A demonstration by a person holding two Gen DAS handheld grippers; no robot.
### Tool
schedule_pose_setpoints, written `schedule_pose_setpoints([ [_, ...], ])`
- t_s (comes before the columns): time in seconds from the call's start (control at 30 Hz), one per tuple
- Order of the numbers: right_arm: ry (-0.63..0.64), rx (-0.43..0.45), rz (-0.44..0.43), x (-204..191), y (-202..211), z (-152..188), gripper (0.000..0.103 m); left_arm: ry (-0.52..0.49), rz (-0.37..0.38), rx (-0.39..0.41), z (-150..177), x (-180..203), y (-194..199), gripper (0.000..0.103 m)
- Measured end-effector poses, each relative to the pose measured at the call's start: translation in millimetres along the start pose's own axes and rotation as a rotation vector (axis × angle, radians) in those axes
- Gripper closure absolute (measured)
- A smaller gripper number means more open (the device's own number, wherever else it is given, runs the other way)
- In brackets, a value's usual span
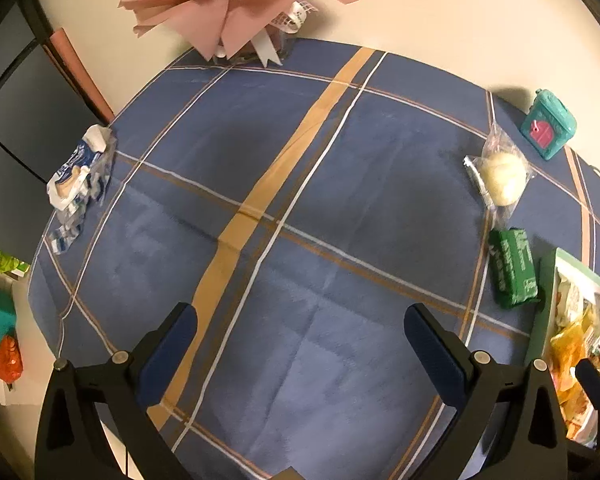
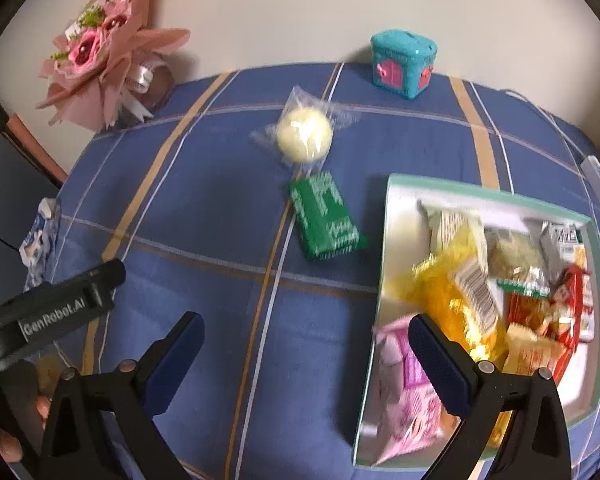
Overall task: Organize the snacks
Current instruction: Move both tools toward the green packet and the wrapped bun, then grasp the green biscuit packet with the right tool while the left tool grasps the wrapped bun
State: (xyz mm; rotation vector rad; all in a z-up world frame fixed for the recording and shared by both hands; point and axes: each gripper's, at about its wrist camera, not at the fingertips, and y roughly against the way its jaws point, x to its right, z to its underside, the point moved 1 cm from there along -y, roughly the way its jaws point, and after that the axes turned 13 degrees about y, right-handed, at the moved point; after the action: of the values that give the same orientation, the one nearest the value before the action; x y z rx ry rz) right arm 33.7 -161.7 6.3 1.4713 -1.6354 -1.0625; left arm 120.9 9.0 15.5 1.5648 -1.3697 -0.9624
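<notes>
The green snack packet (image 2: 327,216) is seen on the worktop just left of the snack box (image 2: 384,248), ahead of the right gripper (image 2: 306,354) — the nearer one — its long axis running slightly leftward away. Both jaws are spread wide, empty; the left gripper (image 1: 300,344) hovers farther off.

Matt cloth tablecloth (image 1: 340,184); glossy plastic bun wrapper (image 2: 304,134)

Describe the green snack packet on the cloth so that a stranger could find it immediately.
Start from the blue plaid tablecloth and find the open box of snacks near the right side. Just left of the box's far corner lies the green snack packet, flat, with white print. It is the only green, rectangular packet; its neighbour, the clear-wrapped pale round bun, lies just beyond it.
</notes>
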Motion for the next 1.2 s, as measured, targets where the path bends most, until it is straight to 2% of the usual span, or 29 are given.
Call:
schedule_pose_setpoints([
  [0.3, -0.028, 0.066, 0.022, 17, -6, -27, 0.0, -0.01, 0.045, 0.004, -18, 26, -6, 0.0],
  [0.57, -0.008, 0.08, 0.037, 17, -25, -42, 0.002, 0.011, 0.041, -0.028, -28, 36, -29, 0.0],
  [0.77, 0.043, 0.079, 0.031, 10, -41, -48, 0.018, 0.004, 0.027, -0.031, -32, 45, -44, 0.0],
  [0.87, 0.057, 0.072, 0.028, 8, -50, -50, 0.029, -0.011, 0.025, -0.036, -32, 51, -51, 0.0],
  [1.0, 0.057, 0.054, 0.035, 11, -63, -50, 0.033, -0.018, 0.012, -0.045, -32, 57, -62, 0.0],
  [1.07, 0.058, 0.046, 0.04, 13, -68, -51, 0.041, -0.014, 0.011, -0.048, -32, 58, -66, 0.0],
  [1.17, 0.061, 0.037, 0.03, 12, -76, -51, 0.045, -0.017, 0.007, -0.045, -33, 61, -70, 0.0],
  [1.2, 0.063, 0.033, 0.034, 12, -79, -51, 0.049, -0.02, 0.005, -0.045, -33, 63, -72, 0.0],
])
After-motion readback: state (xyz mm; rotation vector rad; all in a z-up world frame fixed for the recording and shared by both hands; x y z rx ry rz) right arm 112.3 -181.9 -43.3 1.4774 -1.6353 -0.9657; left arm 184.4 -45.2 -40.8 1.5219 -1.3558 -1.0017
